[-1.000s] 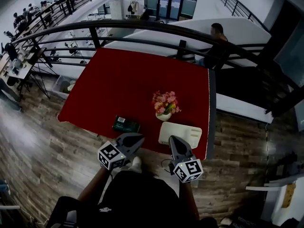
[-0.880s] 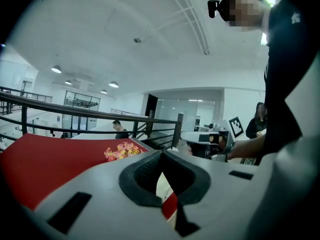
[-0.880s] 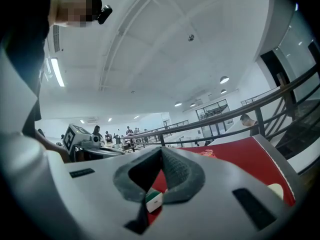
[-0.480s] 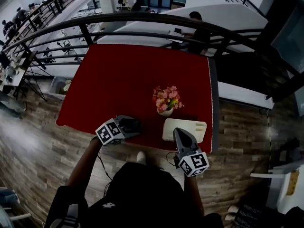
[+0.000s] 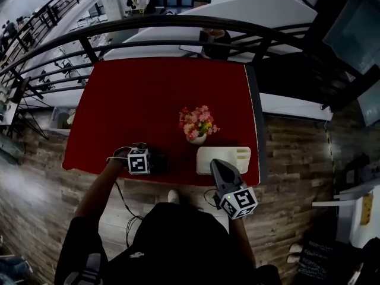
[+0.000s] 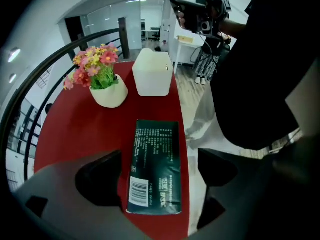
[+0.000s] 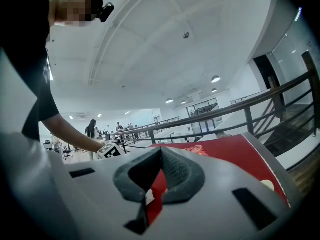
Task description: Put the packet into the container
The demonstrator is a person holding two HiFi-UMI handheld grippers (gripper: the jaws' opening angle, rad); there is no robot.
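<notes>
The packet (image 6: 155, 166), dark green with a barcode, lies flat at the near edge of the red table (image 5: 154, 94). My left gripper (image 6: 157, 176) points steeply down over it. Its jaws have just been opening and now stand wide, one on each side of the packet, with the pads clear of it. In the head view the left gripper (image 5: 155, 161) hides most of the packet. The white container (image 5: 224, 160) sits to the right of it, also seen as the white container (image 6: 151, 72). My right gripper (image 5: 221, 170) hovers level at the container's near side, shut and empty (image 7: 159, 154).
A white pot of pink flowers (image 5: 196, 125) stands just behind the container, and it shows as the flower pot (image 6: 102, 81) in the left gripper view. A black railing (image 5: 178, 22) runs behind the table. Wooden floor (image 5: 285, 153) lies to the right and below the table edge.
My left gripper has swung down from beside my body onto the packet at the table's near edge and opened its jaws. The right gripper has barely shifted.
</notes>
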